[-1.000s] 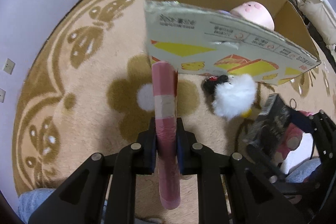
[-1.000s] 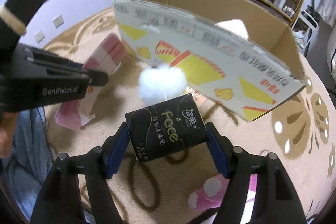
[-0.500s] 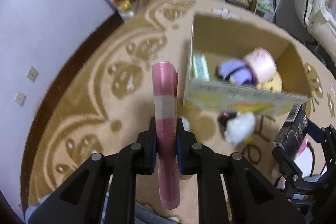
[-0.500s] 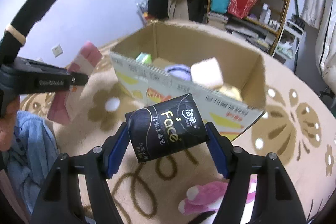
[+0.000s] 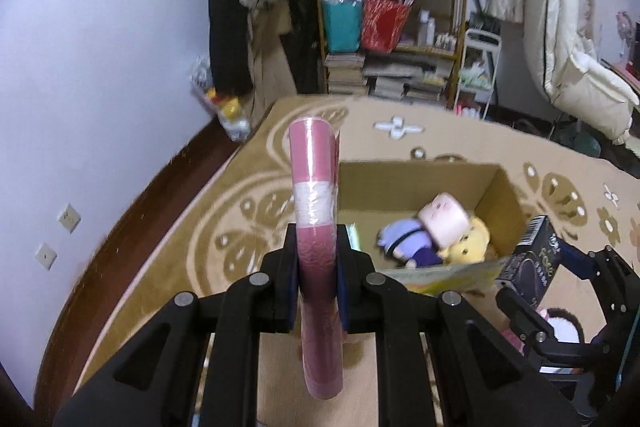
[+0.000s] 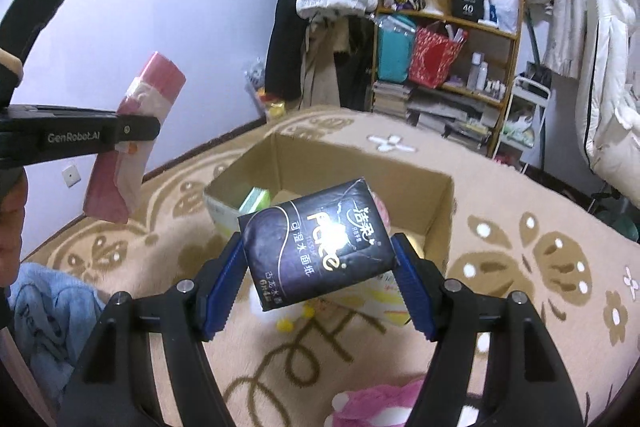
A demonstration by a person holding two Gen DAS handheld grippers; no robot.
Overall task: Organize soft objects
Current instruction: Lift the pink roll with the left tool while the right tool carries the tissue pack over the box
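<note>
Left wrist view
- Left gripper [image 5: 318, 259]: jaws nearly closed, pinching a pink soft pack [image 5: 316, 203] edge-on; the pack stands up through the frame centre, a pale band across its middle.
- Cardboard box [image 5: 420, 173]: open, centre right of frame, on a tan patterned carpet [image 5: 224, 223]; it sits beyond and below the pack, not under it.
- Box contents: a plush doll [image 5: 424, 235] with a pale pink square head and purple body, a yellow plush [image 5: 474, 241] beside it at the right.
- Right gripper [image 5: 560, 279]: lower right of frame, carrying a black tissue pack [image 5: 534, 259] near the box's near right corner.

Right wrist view
- Right gripper [image 6: 320, 267]: jaws about half spread, blue pads pressed on both short sides of the black tissue pack [image 6: 318, 241]; pack tilted, held in the air at frame centre.
- Cardboard box [image 6: 440, 211]: behind and below the pack; a green packet [image 6: 256, 199] shows at its left inside corner.
- Left gripper [image 6: 154, 129]: left edge of frame, holding the pink soft pack [image 6: 136, 131] above the carpet, left of the box.
- Loose items: a pink plush [image 6: 372, 403] on the carpet at the bottom edge; a white fluffy toy [image 6: 280, 311] partly hidden under the tissue pack, in front of the box.

Progress (judgement)
- Done: several soft things lie in the box.
- In hand: both packs lifted, neither over the opening yet.
- Left: drop both packs in, then collect the pink plush and the white fluffy toy.
</note>
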